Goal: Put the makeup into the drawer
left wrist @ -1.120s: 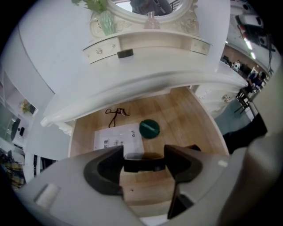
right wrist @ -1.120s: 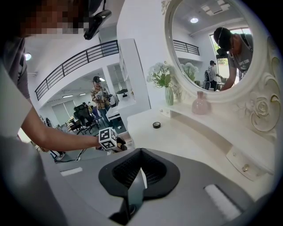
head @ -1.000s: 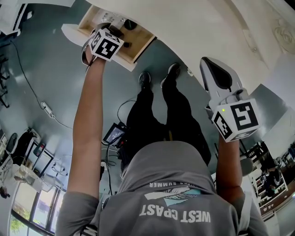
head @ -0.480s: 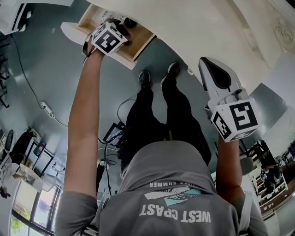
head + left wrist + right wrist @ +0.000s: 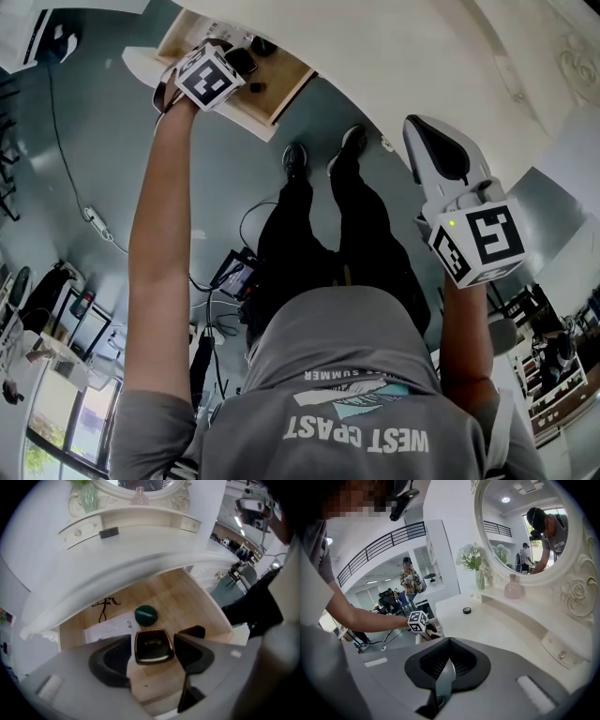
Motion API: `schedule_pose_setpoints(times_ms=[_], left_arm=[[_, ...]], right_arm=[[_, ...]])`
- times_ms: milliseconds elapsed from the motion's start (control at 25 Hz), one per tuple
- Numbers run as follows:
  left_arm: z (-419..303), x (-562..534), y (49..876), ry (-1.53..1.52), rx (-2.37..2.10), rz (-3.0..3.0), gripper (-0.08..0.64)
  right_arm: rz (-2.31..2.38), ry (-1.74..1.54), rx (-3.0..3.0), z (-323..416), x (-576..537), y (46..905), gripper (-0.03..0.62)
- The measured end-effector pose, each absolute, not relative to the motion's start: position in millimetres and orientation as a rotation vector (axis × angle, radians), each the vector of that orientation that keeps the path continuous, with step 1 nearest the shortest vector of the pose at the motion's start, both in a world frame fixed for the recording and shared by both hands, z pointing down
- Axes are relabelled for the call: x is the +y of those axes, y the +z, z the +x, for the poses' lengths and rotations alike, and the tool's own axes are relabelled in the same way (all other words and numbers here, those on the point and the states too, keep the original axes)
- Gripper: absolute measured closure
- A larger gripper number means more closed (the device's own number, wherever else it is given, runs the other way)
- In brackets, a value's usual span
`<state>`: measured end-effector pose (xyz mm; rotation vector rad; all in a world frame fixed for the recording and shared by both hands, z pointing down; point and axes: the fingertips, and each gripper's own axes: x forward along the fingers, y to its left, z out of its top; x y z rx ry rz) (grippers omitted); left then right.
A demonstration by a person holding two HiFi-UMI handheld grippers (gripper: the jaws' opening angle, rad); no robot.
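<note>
1. Part of a dark object [image 5: 194, 631] in the drawer [image 5: 206, 613] is covered by one jaw of the left gripper [image 5: 153, 654], so its shape is unclear.
2. A thin black wiry item [image 5: 105, 605] near the drawer's back is too small to identify.
3. In the head view the left gripper's marker cube covers most of whatever its jaws carry over the open drawer.
4. The left gripper view shows one compact [image 5: 151, 644], dark with a gold rim. It sits between the jaws at their tips, above the wooden drawer floor. The jaws are parted only by its width and close in on its two sides.
5. The right gripper [image 5: 443, 677] is raised over the vanity top [image 5: 501, 625], well apart from the drawer. Its jaws are pressed together with nothing in them.
6. On the drawer floor are one green round piece [image 5: 146, 615], one white sheet [image 5: 110, 629], the wiry item and the half-hidden dark object.
7. On the vanity top are one small dark disc [image 5: 467, 610], one vase [image 5: 480, 579] of pale flowers and one pink bottle [image 5: 513, 588].
</note>
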<state>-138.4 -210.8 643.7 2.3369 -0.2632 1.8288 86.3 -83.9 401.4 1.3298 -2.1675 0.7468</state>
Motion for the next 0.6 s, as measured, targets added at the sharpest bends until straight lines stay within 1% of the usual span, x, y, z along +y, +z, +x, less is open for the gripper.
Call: schedule_pose_setpoints(times_ms=[240,600], left_arm=[[-143,-215,637,1.807,-0.314,2.348,0.282],[-147,-217,597,1.752,-0.384,2.413,0.321]], right_arm=[[1.331,0.742,-2.170,85,-86,399,0.591],[1.346,0.683,-2.196,76,-94,372,0.591]])
